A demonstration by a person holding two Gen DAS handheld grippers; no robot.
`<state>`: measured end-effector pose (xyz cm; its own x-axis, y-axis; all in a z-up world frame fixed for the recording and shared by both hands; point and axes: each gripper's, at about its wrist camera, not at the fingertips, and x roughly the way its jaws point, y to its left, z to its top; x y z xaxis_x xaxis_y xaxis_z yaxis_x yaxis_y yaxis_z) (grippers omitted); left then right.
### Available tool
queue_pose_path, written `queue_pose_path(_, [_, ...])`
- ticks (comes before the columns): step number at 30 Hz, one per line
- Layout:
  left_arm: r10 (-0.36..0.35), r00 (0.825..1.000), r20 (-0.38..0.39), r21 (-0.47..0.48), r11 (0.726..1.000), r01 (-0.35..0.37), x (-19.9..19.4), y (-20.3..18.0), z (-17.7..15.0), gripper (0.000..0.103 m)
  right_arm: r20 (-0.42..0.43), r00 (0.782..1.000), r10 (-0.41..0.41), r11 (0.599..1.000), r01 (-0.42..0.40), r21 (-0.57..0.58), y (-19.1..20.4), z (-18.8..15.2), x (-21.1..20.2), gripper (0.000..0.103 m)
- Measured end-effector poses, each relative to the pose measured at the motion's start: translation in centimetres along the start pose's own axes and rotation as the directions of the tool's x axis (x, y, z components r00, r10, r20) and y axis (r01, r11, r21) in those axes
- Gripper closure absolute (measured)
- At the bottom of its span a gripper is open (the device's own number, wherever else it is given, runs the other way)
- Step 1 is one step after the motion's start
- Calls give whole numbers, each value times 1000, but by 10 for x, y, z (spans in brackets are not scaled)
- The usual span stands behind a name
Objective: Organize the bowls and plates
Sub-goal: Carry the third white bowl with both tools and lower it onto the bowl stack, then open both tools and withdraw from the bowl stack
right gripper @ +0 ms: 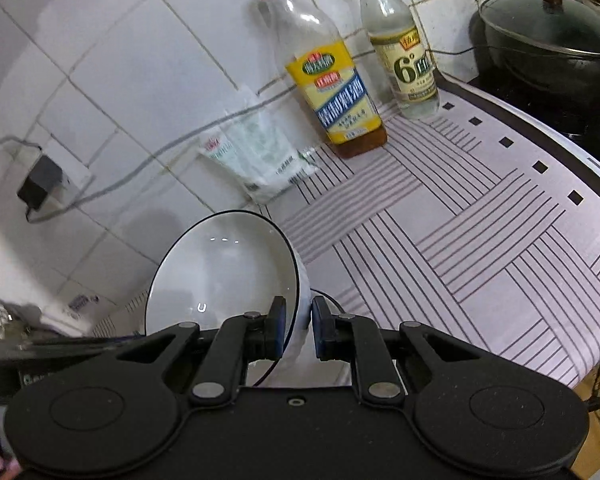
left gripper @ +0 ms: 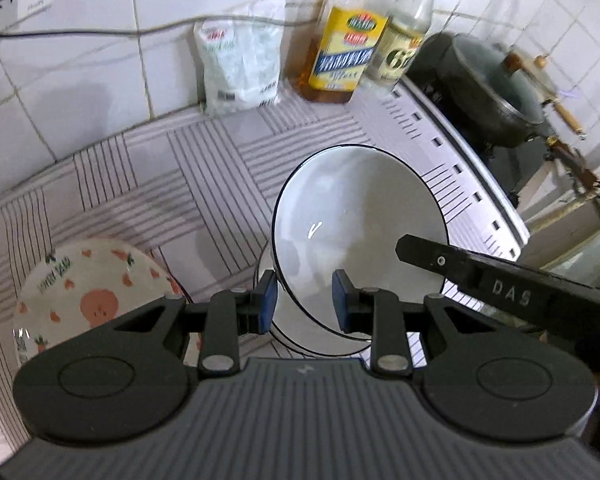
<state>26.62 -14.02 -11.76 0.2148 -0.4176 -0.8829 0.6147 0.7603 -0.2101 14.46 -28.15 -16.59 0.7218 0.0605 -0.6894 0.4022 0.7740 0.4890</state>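
Your landmark was the striped counter (right gripper: pixel 480 240), which filled most of both views under a white tiled wall (right gripper: pixel 120 60). At the counter's far right edge sat a dark lidded pot (right gripper: pixel 552 48), off the striped cover. Along the counter's back edge, against the wall, stood a yellow-labelled oil bottle (right gripper: pixel 332 88), a paler bottle (right gripper: pixel 404 52) just beside it toward the pot, and a white bag (right gripper: pixel 256 160) on the other side, leaning on the tiles.

Above the counter's near part you held a white bowl (right gripper: pixel 220 276) with a thin dark rim, tilted steeply so its inside faced the right camera. Your right gripper (right gripper: pixel 298 330) was closed tight on that bowl's rim, one pad inside and one outside the wall. From the left camera the same bowl (left gripper: pixel 360 236) hung over a second white dish (left gripper: pixel 288 320) lying on the counter; I could not tell whether the two touched.

At the counter's near left lay a plate (left gripper: pixel 88 292) printed with orange fruit, partly hidden by your left gripper (left gripper: pixel 305 304). That gripper's jaws stood a little apart; the tilted bowl's lower rim showed in the gap, probably beyond the pads rather than pinched, so it seemed to hold nothing.
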Motion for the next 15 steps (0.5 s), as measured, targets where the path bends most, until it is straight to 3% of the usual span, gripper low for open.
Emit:
queue_pose_path(9, [105,986,-127,-74,991,-115,32,-18,-13,76,-31,999,15,983,-21,-185,-9,-4,12,85])
queue_pose_path(15, [174,969,-173,-91,977,-192,43,-25,-6,76,-4,1000,-25,916,21,-402,0,-16,19,85])
